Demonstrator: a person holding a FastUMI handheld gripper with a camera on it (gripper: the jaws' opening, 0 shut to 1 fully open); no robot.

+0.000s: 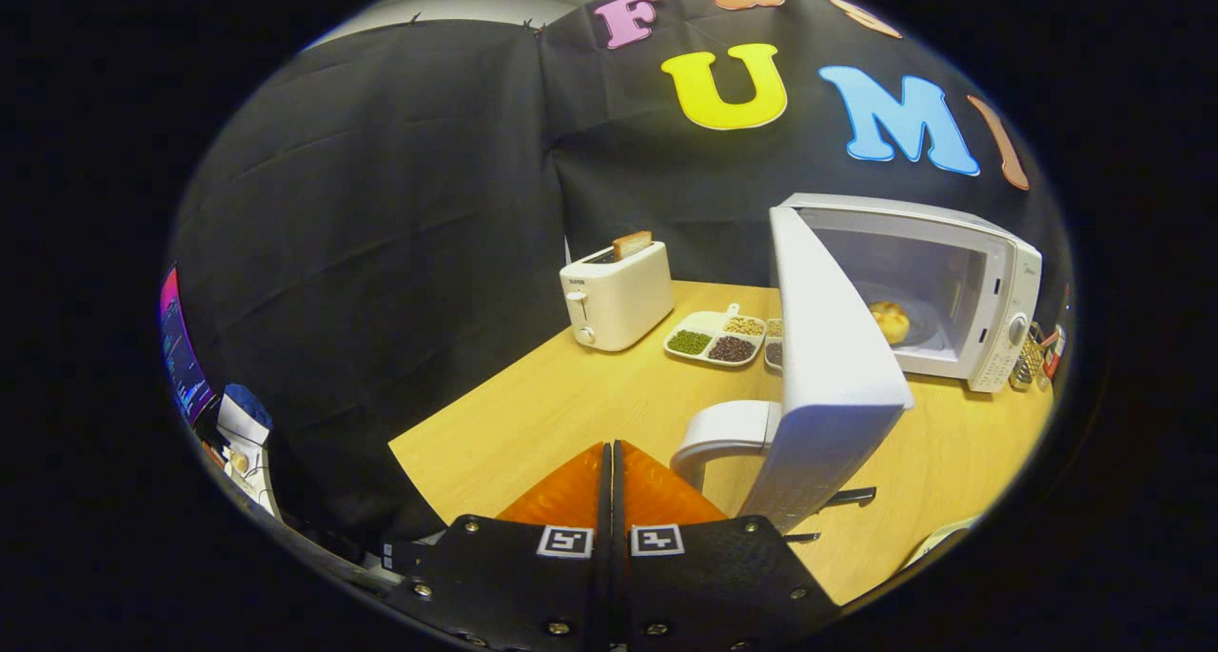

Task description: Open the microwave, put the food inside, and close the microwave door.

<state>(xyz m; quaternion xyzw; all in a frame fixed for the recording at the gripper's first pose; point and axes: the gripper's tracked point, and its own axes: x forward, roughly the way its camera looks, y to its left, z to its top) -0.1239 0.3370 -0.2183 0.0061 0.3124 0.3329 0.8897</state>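
Pressed-together gripper [610, 462] fingers hold nothing; door [823, 366] stands open just right of them, food [892, 321] inside microwave [990, 290].

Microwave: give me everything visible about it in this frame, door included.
The microwave is a white box standing on the wooden table, to the right beyond the shut fingers of the gripper. Its door is swung wide open toward the camera, with a curved white handle at its free edge. Inside the lit cavity, the food, a yellowish lump, sits on a plate. A control panel with a round knob runs down its right front.
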